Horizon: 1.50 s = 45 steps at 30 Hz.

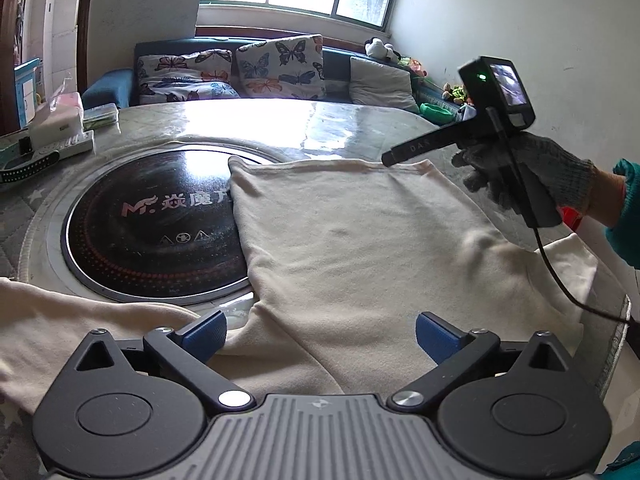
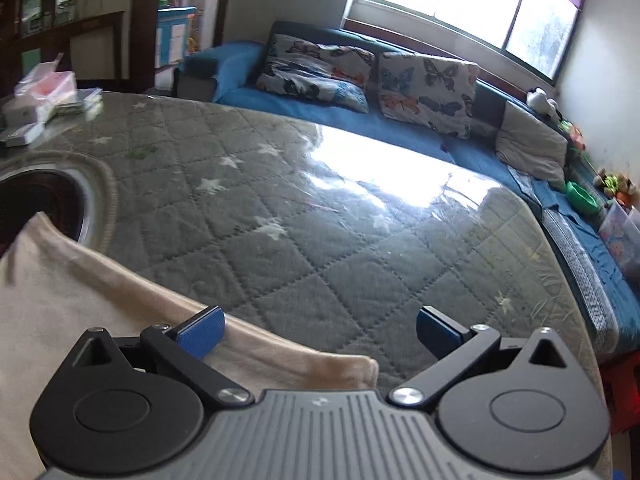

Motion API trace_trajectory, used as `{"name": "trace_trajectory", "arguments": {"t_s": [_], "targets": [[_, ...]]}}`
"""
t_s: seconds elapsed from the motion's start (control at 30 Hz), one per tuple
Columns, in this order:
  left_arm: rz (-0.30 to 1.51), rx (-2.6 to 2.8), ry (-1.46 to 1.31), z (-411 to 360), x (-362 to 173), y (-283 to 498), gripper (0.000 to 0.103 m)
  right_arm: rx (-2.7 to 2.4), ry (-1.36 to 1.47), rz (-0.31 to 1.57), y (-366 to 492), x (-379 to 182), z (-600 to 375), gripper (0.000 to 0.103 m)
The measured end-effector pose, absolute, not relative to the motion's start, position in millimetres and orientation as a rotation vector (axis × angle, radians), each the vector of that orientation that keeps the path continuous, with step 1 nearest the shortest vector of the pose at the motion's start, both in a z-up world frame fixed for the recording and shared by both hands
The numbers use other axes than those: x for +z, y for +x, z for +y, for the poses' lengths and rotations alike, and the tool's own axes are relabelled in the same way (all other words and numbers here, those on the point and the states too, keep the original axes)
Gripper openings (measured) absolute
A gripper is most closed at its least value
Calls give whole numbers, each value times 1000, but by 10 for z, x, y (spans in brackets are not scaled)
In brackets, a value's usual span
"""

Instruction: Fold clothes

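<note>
The cream fleece garment [image 1: 360, 248] lies spread flat on the round quilted grey worktop [image 2: 320, 220], its left edge overlapping the black round induction hob [image 1: 152, 224]. The left claw [image 1: 320, 338] hangs spread wide above its near edge, pinching nothing. The right claw [image 2: 320, 332] is spread too, empty, over the garment's far right corner.

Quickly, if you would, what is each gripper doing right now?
Left gripper: open, holding nothing, above the cream garment.
Right gripper: open, holding nothing, over the garment's edge.
</note>
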<state>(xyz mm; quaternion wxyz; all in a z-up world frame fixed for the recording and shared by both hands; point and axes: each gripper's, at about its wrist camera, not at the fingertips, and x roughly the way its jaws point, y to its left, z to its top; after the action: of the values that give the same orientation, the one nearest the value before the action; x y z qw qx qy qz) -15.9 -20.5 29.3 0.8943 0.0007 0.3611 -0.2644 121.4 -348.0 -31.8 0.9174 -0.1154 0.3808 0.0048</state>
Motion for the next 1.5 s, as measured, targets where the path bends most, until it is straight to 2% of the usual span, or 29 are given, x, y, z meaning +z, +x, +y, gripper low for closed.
{"name": "trace_trajectory", "arguments": {"t_s": [0.3,0.83,1.07,1.5], "targets": [[756,-450,-9,-16,244,-160,103,104,-339,793,838,-387,-3163,103],[710,37,5,872,122,1,97,205,-354,743,362,-213,-2906,103],[732,138,-38,1105,126,-236,95,239,-405,749,140,-296,-2787,103],[709,206,-56,1116,300,-389,95,340,-382,732,-253,-233,-2678,103]]}}
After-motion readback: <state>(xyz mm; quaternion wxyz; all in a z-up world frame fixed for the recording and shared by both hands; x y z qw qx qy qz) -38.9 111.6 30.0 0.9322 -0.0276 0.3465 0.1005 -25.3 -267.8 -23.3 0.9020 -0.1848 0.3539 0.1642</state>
